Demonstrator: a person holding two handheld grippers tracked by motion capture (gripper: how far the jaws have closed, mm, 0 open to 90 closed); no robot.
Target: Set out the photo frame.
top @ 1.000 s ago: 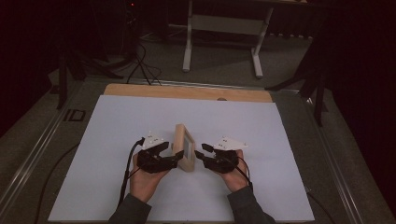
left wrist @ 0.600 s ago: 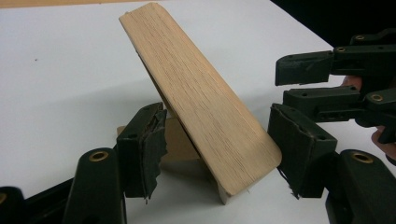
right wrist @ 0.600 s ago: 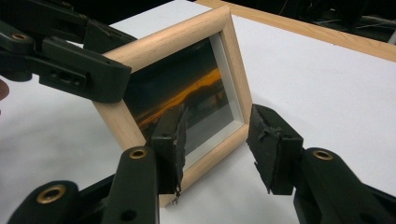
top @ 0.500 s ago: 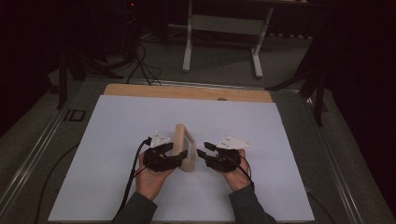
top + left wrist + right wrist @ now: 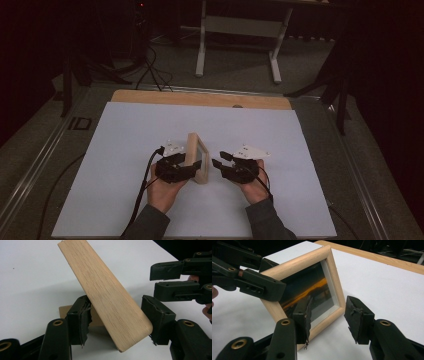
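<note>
- The wooden picture frame [image 5: 196,157] is standing on edge near the middle of the white sheet [image 5: 125,130], its glass front facing the person's right side and its plain back facing the left.
- In the left gripper view the frame's wooden edge [image 5: 107,300] is sitting between the two jaws; the left pad is lying against its back, while the right pad is standing just beside it with a sliver of gap showing.
- The left gripper [image 5: 192,167] has just been closing its jaws around that edge, not yet clamped on it.
- The right gripper [image 5: 218,162] is hovering just beside the glass side, its jaws apart with nothing between them; in the right gripper view they are pointing at the frame's lower corner.
- The white sheet is covering the wooden table [image 5: 200,99].
</note>
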